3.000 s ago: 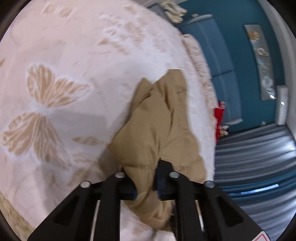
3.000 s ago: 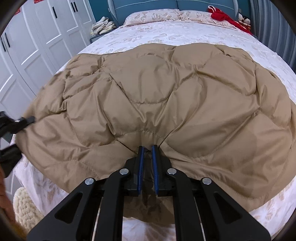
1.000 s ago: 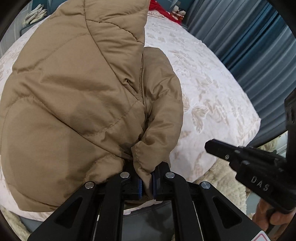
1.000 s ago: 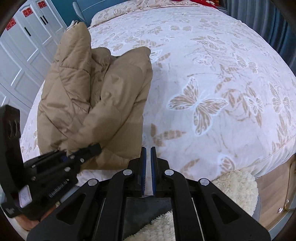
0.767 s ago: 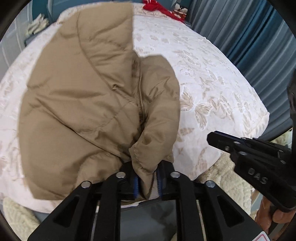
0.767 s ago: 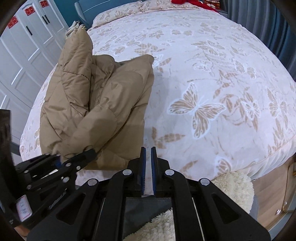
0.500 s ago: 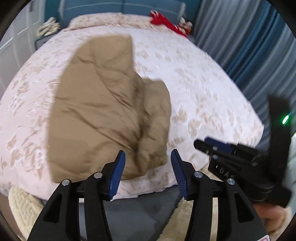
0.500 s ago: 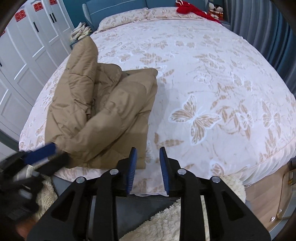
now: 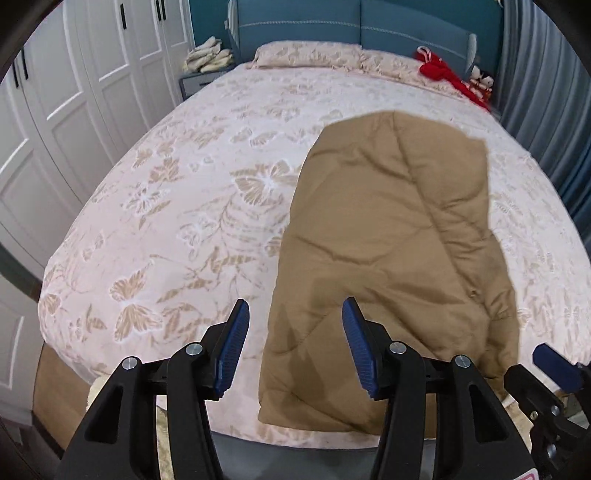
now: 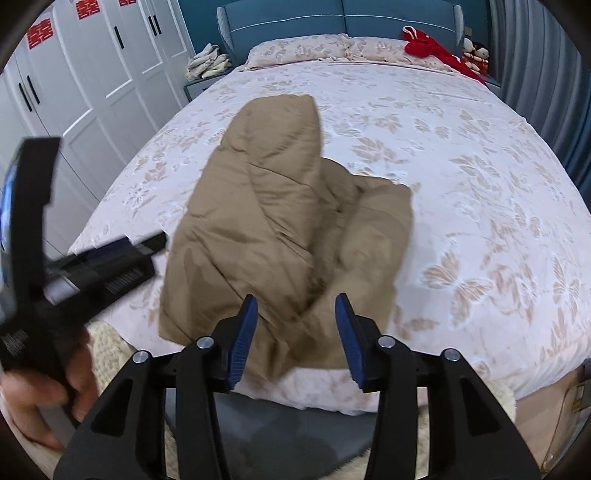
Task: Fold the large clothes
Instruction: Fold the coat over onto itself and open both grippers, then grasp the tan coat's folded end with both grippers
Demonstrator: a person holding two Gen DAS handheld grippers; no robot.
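Note:
A tan quilted down jacket [image 9: 391, 251] lies folded lengthwise on the bed, its near end at the foot edge. The right wrist view shows the same jacket [image 10: 273, 229] with a lumpy second layer on its right side. My left gripper [image 9: 293, 343] hovers open above the near end, with nothing between its blue pads. My right gripper [image 10: 295, 332] is held above the jacket's near edge; its jaws are opening and empty. The right gripper's tip [image 9: 554, 365] shows at the lower right of the left wrist view. The left gripper [image 10: 107, 258], in a hand, appears at the left of the right wrist view.
The bed [image 9: 192, 206] has a pale butterfly-print cover and a blue headboard [image 9: 354, 22]. Pillows and a red item [image 9: 439, 70] lie at its head. White wardrobe doors [image 9: 74, 96] run along the left, grey curtains [image 9: 546, 74] along the right. A fluffy cream rug [image 10: 110, 354] lies below.
Both grippers let go of the jacket, opened and pulled back and up from the bed. The jacket dropped flat onto the cover and more of the bed is in view.

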